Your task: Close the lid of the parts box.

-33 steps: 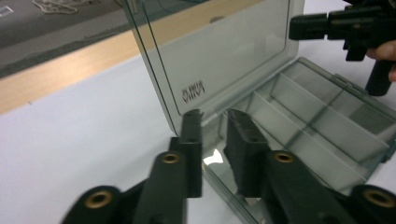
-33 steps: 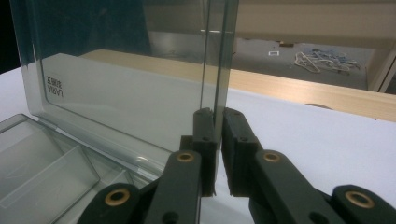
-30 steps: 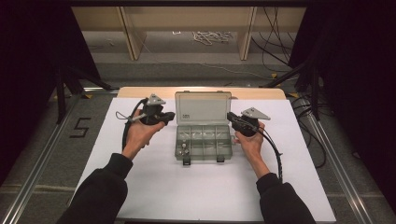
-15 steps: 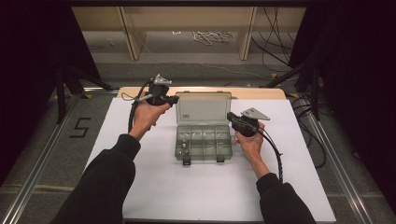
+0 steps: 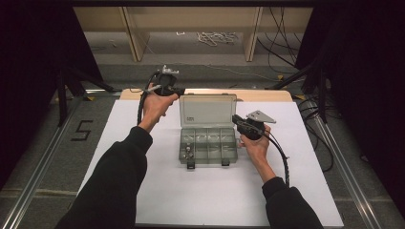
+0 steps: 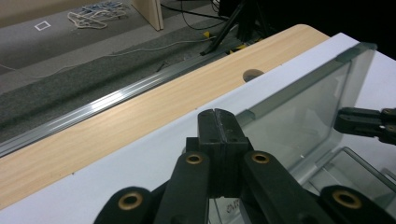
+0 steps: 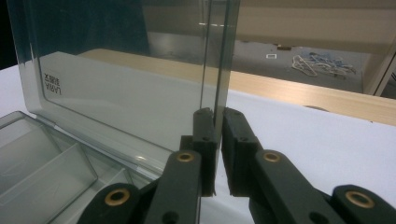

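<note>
Centrally on the white table sheet sits the clear plastic compartment box, lid upright. Right gripper pinches the lid's 3 o'clock edge; left gripper, clamped empty, hovers at 10 o'clock.

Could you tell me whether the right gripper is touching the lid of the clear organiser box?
Touching: in the right gripper view, the right gripper has its jaws closed on the side edge of the upright lid.

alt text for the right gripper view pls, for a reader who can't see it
The right gripper pinches the side edge of the upright clear lid of a compartment box. White table beyond.
</note>
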Demonstrator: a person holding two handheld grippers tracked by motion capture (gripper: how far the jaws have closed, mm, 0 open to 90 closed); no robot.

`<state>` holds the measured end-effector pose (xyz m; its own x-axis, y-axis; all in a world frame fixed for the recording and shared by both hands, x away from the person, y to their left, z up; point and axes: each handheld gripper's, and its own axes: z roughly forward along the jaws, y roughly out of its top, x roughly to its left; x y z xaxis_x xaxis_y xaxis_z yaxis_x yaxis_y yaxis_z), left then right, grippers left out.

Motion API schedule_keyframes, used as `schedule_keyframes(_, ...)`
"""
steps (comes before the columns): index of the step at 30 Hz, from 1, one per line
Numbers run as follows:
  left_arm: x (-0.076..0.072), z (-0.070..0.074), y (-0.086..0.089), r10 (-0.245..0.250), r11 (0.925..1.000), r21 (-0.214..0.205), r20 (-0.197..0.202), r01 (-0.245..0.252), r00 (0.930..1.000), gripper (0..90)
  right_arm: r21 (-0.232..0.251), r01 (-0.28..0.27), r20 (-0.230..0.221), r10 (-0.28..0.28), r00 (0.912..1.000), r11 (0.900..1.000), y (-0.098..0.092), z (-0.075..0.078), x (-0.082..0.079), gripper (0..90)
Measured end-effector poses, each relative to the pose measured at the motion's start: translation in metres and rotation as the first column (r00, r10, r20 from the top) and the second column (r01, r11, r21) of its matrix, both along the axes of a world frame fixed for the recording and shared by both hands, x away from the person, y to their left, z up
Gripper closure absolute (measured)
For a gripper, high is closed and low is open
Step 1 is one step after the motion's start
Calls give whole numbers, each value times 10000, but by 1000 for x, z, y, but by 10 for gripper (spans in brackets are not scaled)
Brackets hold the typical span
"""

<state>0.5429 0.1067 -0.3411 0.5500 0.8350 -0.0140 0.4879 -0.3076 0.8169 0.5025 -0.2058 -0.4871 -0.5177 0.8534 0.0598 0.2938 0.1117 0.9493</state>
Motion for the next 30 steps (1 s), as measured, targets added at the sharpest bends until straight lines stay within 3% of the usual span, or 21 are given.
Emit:
schedule_keyframes(2, 2, 0, 0, -20, 9997, 229, -50, 21, 10000, 899, 29, 46, 69, -46, 10000, 10000, 0, 0, 0, 846)
schedule_keyframes(3, 4, -1, -2, 118, 9999, -39, 21, -118, 9999, 899, 6, -3, -15, 3, 10000, 10000, 0, 0, 0, 846)
schedule_keyframes(5, 7, -1, -1, 31, 9996, 296, 22, -32, 10000, 899, 27, -30, 13, 30, 10000, 10000, 0, 0, 0, 846)
schedule_keyframes(6, 8, -2, -3, 242, 9997, 66, 125, -243, 9996, 899, 6, 43, 20, -43, 10000, 10000, 0, 0, 0, 846)
schedule_keyframes(9, 12, -2, -2, 160, 9995, 289, -6, -159, 9999, 899, -15, 46, 23, -46, 10000, 10000, 0, 0, 0, 845)
schedule_keyframes(10, 12, -3, -5, 315, 9994, 112, 59, -316, 9995, 899, 87, -4, 103, 3, 9999, 10000, 1, -1, 0, 846)
schedule_keyframes(11, 13, -3, -4, 174, 9992, 356, -24, -173, 9998, 899, 85, -2, 97, 2, 10000, 10000, 1, -1, 0, 845)
schedule_keyframes(13, 16, -4, -5, 221, 9987, 462, -80, -217, 9997, 899, 85, 8, 99, -9, 10000, 10000, 1, -1, 0, 845)
schedule_keyframes(15, 19, -5, -5, 275, 9989, 391, -214, -266, 9994, 899, -49, 79, 1, -79, 10000, 10000, 0, 0, 0, 845)
schedule_keyframes(16, 20, -7, -7, 460, 9989, 62, -190, -459, 9988, 899, -42, 72, 8, -72, 10000, 10000, 0, 0, 0, 845)
schedule_keyframes(17, 20, -7, -5, 319, 9989, 342, -279, -309, 9991, 899, 83, 3, 103, -4, 9999, 10000, 1, -1, 1, 845)
schedule_keyframes(28, 21, -11, -9, 291, 9992, 284, -472, -278, 9985, 898, 50, 34, -46, -34, 10000, 10000, 0, 0, -1, 845)
schedule_keyframes(30, 20, -11, -10, 256, 9993, 283, -461, -243, 9986, 898, 167, 23, -291, -18, 9996, 9999, 1, 1, -2, 845)
